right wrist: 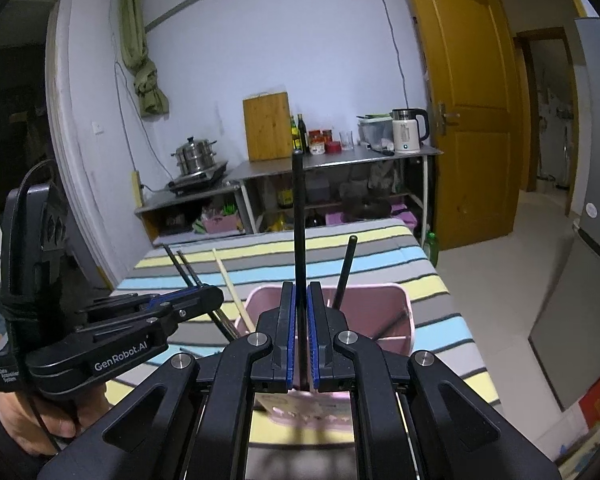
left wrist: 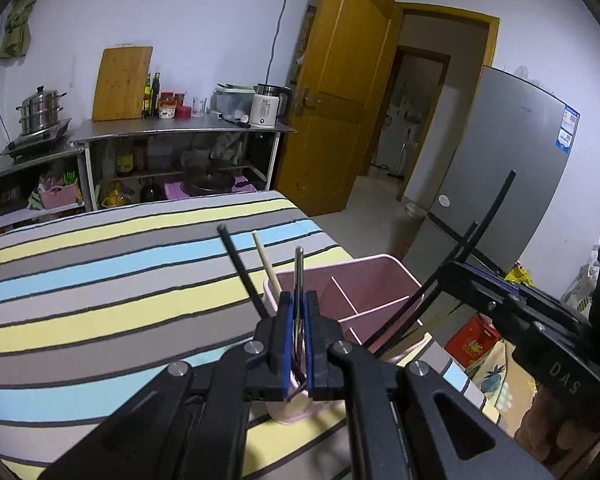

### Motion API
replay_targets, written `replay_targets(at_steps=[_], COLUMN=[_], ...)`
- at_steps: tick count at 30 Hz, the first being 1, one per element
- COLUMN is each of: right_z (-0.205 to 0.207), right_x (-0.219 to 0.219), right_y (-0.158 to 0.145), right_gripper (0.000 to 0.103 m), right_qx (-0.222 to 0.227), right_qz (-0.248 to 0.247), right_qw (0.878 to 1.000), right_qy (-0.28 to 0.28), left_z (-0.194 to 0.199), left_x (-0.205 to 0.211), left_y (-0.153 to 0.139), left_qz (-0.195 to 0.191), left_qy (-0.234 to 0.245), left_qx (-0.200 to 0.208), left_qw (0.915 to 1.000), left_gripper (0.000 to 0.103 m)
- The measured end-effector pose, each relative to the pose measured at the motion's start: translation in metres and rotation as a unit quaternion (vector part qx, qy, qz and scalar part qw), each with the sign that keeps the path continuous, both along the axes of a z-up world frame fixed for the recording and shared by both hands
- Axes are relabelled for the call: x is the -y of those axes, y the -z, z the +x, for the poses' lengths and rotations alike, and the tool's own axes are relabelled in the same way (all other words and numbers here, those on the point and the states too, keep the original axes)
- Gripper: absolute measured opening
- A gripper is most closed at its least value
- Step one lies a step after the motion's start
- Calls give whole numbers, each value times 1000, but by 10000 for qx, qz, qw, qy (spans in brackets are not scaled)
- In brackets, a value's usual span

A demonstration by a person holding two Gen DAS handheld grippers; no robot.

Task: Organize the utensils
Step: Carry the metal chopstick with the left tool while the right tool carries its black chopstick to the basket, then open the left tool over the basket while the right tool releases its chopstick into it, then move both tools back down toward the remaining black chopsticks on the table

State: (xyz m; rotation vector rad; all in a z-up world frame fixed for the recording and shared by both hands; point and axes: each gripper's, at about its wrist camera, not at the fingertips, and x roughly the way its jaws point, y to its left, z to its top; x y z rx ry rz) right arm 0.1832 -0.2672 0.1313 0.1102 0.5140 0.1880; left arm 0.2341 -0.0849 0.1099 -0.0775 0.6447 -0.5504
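A pink divided holder (left wrist: pixel 374 280) (right wrist: pixel 384 306) stands at the near right corner of the striped table (left wrist: pixel 100 280) (right wrist: pixel 380 248). My left gripper (left wrist: pixel 299 296) (right wrist: pixel 216 292) is shut on a pair of thin dark chopsticks (left wrist: pixel 299 268) (right wrist: pixel 178 262), over the holder's left end. In that end stand a black chopstick (left wrist: pixel 240 268) and a wooden chopstick (left wrist: pixel 266 264) (right wrist: pixel 228 284). My right gripper (right wrist: pixel 300 286) (left wrist: pixel 448 268) is shut on an upright black chopstick (right wrist: pixel 299 220) (left wrist: pixel 488 216), whose lower end reaches into the holder. Another black chopstick (right wrist: pixel 346 268) leans inside.
A grey fridge (left wrist: pixel 500 160) stands right of the table, with a red box (left wrist: pixel 472 344) and bags on the floor below. Behind the table is a steel counter (left wrist: pixel 180 128) (right wrist: pixel 340 160) with a kettle, a cutting board, bottles and pots. A yellow door (left wrist: pixel 340 100) stands ajar.
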Motion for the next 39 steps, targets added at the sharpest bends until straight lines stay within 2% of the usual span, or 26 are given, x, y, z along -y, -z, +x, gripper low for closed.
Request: replay_targets(at_steps=[14,21,26,39], right_z=[-32,-54,-65,-69], right_x=[2,1,-6,-29], right_y=[-20,-26,-19,32], right_gripper=[14,14,14,14], right_qx=[221,307,241,-320], right_qz=[-35,48,79,155], right_qw=[9997,9994,9997,9988], right_qy=[128,129,31,-343], left_z=[-41,-65,-75,-73], left_x=[-36,-61,-75,-95], left_y=[-29,-30,-14,65], left_qz=[-383,-445,-370,-204], left_qy=[-168,-394,-559,-972], left_qx=[297,353,247,-628], left_qw=[9987,9976,9974,9931], left_gripper=[6,6,6,9])
